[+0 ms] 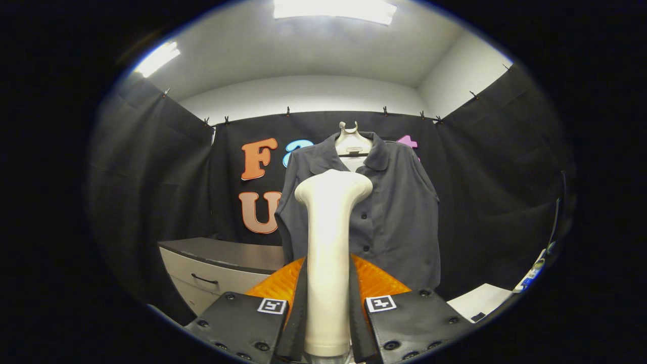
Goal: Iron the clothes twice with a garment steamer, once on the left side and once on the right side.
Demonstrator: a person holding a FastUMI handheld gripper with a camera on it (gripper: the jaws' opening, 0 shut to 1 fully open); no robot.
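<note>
Steamer [331,242] upright, clamped in claw [327,308], overlapping shirt's [399,212] left front.

- A white garment steamer [328,253] is held upright between the claw's two fingers, clamped at its handle, its wider head uppermost.
- A grey buttoned shirt [394,212] is hung on a hanger beyond the steamer, front facing the claw.
</note>
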